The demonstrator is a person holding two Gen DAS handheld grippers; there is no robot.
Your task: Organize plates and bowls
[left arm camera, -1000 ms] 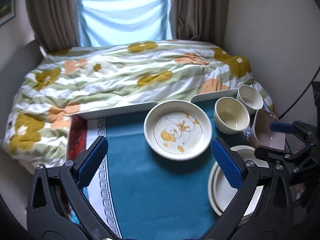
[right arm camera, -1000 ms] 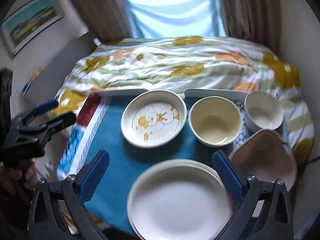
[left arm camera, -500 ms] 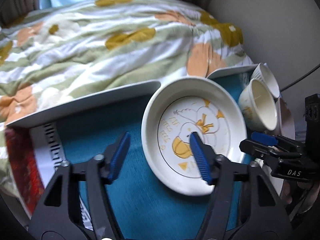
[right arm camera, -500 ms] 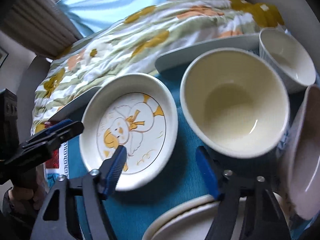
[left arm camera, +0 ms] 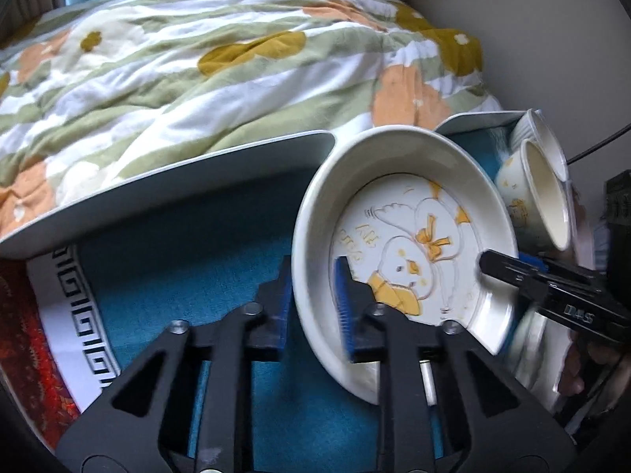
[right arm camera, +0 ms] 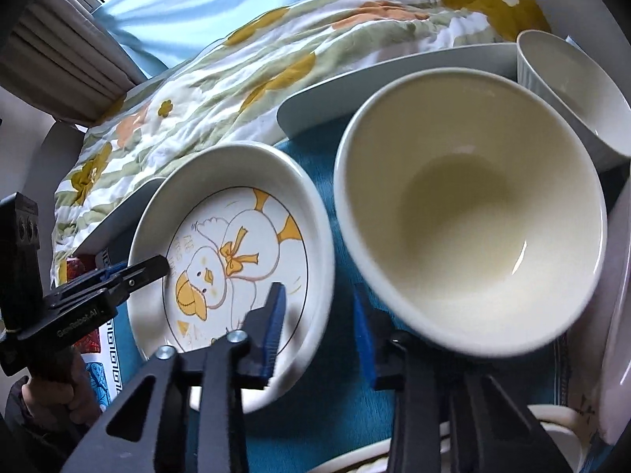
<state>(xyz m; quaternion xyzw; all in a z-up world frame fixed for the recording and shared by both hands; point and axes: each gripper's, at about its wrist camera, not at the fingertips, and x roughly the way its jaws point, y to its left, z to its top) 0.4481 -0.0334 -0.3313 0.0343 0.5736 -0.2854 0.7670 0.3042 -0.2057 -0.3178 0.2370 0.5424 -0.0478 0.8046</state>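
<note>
A white duck-print plate (left arm camera: 410, 236) sits on the blue mat. My left gripper (left arm camera: 313, 303) is shut on its left rim, one pad inside and one outside. My right gripper (right arm camera: 317, 329) straddles the plate's right rim (right arm camera: 315, 260), jaws narrowed around it; whether the pads press it is unclear. The plate also shows in the right wrist view (right arm camera: 232, 260). A cream bowl (right arm camera: 469, 213) stands right of the plate, with a smaller white ribbed bowl (right arm camera: 572, 90) behind it.
A stack of white plates (right arm camera: 394, 453) lies near my right gripper. A pink bowl (right arm camera: 619, 315) stands at the far right. A grey tray edge (left arm camera: 169, 193) borders the mat at the back, and a floral quilt (left arm camera: 197, 51) lies beyond it.
Both grippers moved in onto the duck plate from opposite sides and closed. The left one has clamped the left rim; the right one narrowed around the right rim.
</note>
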